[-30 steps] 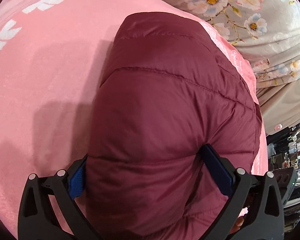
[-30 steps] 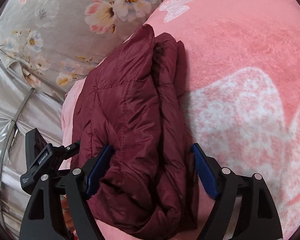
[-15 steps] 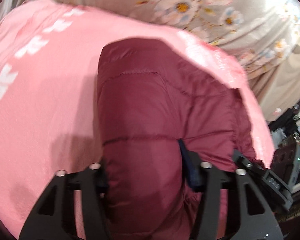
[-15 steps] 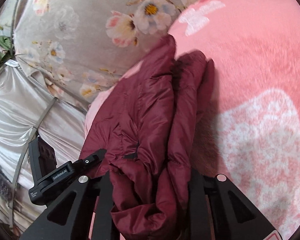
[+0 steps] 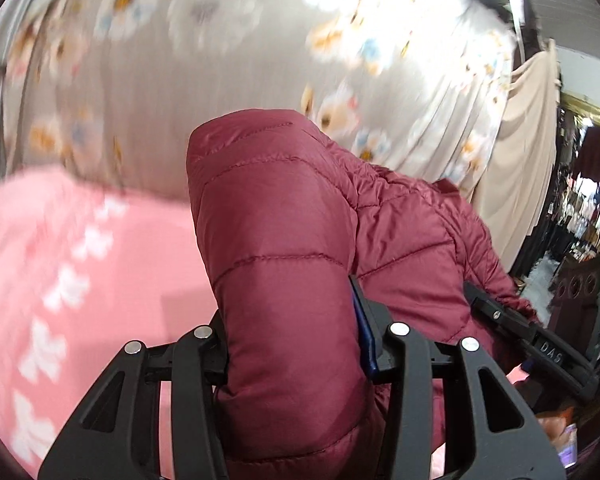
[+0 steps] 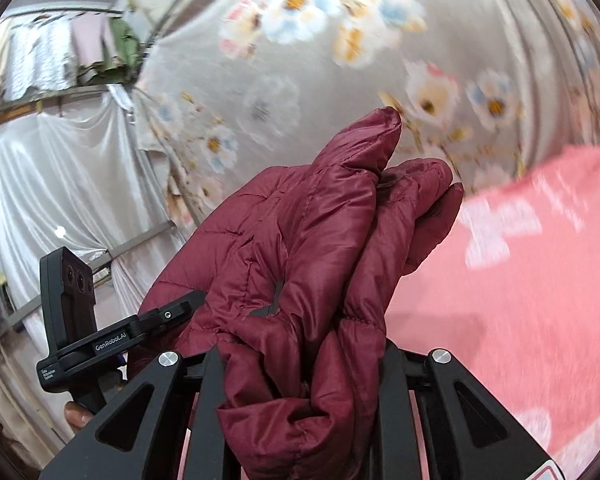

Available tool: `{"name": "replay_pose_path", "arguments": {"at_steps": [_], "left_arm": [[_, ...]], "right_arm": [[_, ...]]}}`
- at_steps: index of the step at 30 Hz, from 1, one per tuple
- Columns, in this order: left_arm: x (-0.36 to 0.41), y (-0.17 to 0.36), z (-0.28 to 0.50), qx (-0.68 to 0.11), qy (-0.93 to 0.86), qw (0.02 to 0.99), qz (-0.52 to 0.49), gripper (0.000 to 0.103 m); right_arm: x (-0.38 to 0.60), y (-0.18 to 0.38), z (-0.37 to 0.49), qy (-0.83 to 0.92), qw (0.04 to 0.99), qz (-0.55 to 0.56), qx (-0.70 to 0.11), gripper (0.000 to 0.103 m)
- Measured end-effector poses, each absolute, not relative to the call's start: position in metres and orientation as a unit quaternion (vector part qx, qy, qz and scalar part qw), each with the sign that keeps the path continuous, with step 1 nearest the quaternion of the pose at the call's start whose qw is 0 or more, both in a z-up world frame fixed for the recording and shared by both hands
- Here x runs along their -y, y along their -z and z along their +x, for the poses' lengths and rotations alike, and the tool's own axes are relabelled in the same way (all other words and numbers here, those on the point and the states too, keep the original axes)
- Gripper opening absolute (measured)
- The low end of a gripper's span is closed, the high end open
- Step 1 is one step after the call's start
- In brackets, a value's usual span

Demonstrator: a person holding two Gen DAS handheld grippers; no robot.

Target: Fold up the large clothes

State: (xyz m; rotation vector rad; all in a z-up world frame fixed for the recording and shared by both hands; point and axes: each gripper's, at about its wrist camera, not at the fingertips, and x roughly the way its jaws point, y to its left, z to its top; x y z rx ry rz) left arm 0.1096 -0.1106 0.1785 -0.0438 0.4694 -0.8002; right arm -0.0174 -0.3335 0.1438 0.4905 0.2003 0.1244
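A maroon quilted puffer jacket (image 5: 276,208) is folded into a thick bundle and held up above the pink blanket (image 5: 80,260). My left gripper (image 5: 292,340) clamps one end of it, its jaws still closing on the padding. The right gripper's body (image 5: 540,344) shows at that view's right edge. In the right wrist view my right gripper (image 6: 302,364) is shut on the other end of the jacket (image 6: 320,220), whose folded layers stick out forward. The left gripper's body (image 6: 80,332) and a person's finger (image 6: 78,416) appear at lower left there.
A grey floral curtain (image 5: 220,60) hangs behind the pink blanket (image 6: 520,280) with white butterfly prints. White satin drapes (image 6: 60,180) hang at the left. A beige cloth (image 5: 528,140) and cluttered dark shelves (image 5: 588,208) are at the right.
Both grippers closed on the jacket's ends and lifted it off the blanket. The views tilted up from the blanket toward the curtain.
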Motion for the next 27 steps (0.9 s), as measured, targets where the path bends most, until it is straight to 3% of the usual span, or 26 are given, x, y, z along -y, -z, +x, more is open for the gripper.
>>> {"name": "replay_pose_path", "arguments": {"at_steps": [6,15,27], "left_arm": [[0.086,-0.194,0.147,-0.148,0.376,0.915,0.002,0.044],[0.061,-0.123,0.261,-0.194,0.348,0.917,-0.001,0.045],[0.058,-0.008,0.341,-0.270,0.334,0.903,-0.008,0.045]], "right_arm": [[0.311,-0.159,0.039,-0.068,0.976,0.195,-0.075,0.018],[0.290,-0.095,0.155,-0.063,0.971,0.188,-0.131,0.018],[0.288,0.010,0.241,-0.049,0.952,0.202,-0.223,0.018]]}}
